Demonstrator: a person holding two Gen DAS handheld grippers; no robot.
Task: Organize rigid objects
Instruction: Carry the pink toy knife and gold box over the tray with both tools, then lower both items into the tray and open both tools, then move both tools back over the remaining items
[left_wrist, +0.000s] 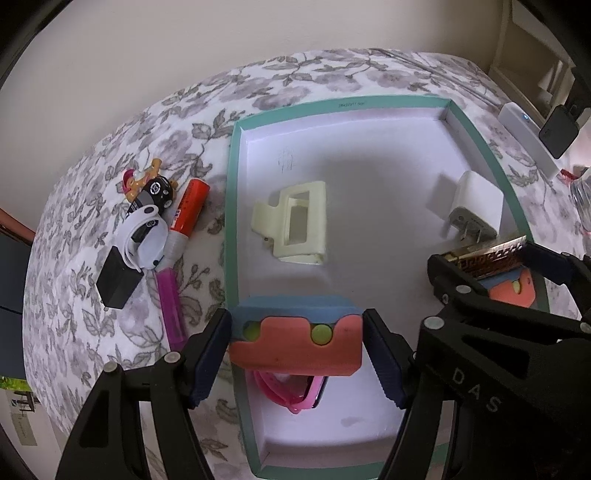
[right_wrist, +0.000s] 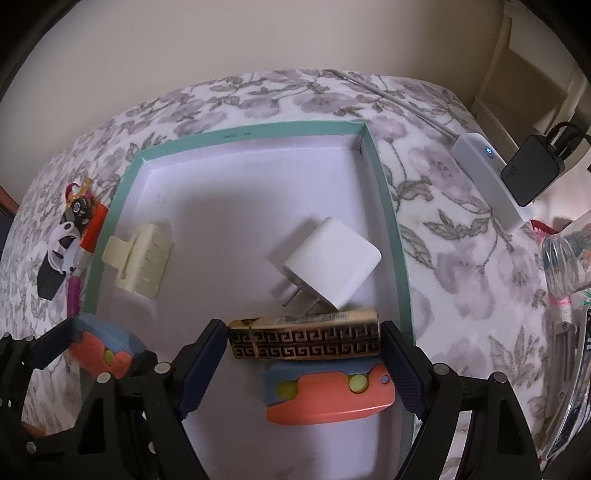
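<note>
My left gripper (left_wrist: 297, 332) is shut on a coral-and-blue case (left_wrist: 295, 347), held over the near left corner of a teal-rimmed white tray (left_wrist: 231, 206), above a pink item (left_wrist: 291, 391). My right gripper (right_wrist: 303, 328) is open around a gold patterned box (right_wrist: 306, 339). The box rests on a second coral-and-blue case (right_wrist: 332, 398) at the tray's (right_wrist: 391, 236) near right, its ends very close to both pads. A cream hair claw (right_wrist: 142, 266) and a white charger (right_wrist: 332, 262) lie inside the tray. The left gripper (right_wrist: 99, 347) also shows in the right wrist view.
Left of the tray on the floral bedspread lie a small toy figure (left_wrist: 151, 184), a red marker (left_wrist: 188, 210), a white band (left_wrist: 144, 240), a black charger (left_wrist: 118, 284) and a magenta pen (left_wrist: 171, 306). At the right are a white power strip (right_wrist: 491, 177), a black adapter (right_wrist: 532, 170) and a clear bottle (right_wrist: 565, 254).
</note>
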